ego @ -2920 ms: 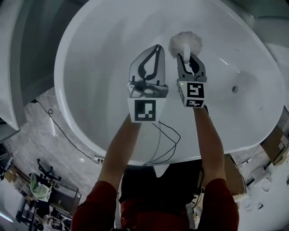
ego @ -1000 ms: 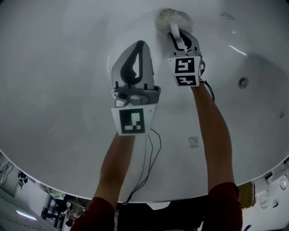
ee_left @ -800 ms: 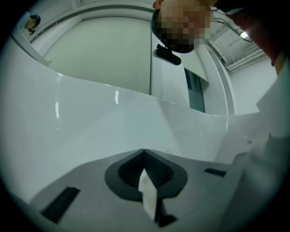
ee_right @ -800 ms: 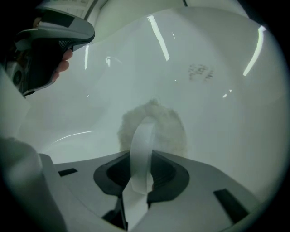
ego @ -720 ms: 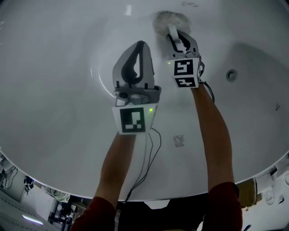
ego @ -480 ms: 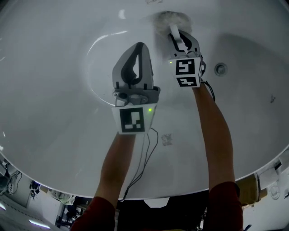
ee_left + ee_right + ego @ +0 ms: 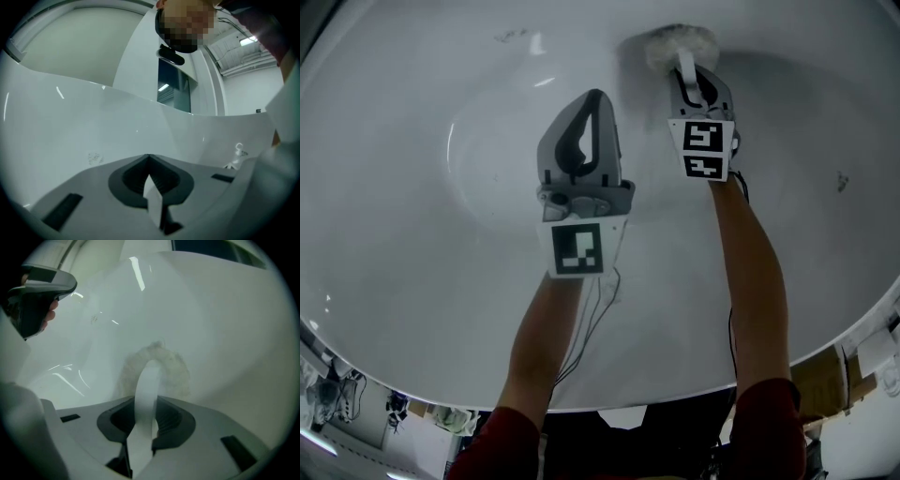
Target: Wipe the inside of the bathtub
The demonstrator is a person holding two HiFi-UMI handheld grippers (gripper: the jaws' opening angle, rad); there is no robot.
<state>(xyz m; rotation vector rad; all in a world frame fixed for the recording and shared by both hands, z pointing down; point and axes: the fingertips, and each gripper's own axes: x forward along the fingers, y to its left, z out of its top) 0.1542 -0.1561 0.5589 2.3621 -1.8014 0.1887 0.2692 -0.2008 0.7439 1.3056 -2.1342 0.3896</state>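
Since half a second ago the view has swung along the glossy white bathtub (image 7: 412, 206): the drain that sat off to the right is gone from the head view, and the fluffy white wiping head (image 7: 680, 45) has slid a little further along the far wall.

Gripping the head's flat white plastic handle (image 7: 147, 380), the right hand-held gripper (image 7: 698, 80) has its jaws closed tight on it, and the head (image 7: 161, 364) is pressed flat against the curved wall. The left hand-held gripper (image 7: 593, 98) hangs over the tub floor, just beside the right one, jaws together with nothing between them (image 7: 149, 159). Thin dark cables (image 7: 592, 309) trail from it back toward the near rim.

My judgement is that the wipe is in mid-stroke, with most of the tub's wall and floor still to cover.

Several things could go wrong:
- The handle is narrow and held only at its lower part, so a hard sideways push could twist it in the jaws and tilt the head off the wall.
- On a wall this slick and curved, uneven pressure could make the head skate and leave gaps.
- The idle left gripper is near enough to knock the tub as the arms sweep.
- The slack cables could drag over wiped enamel.
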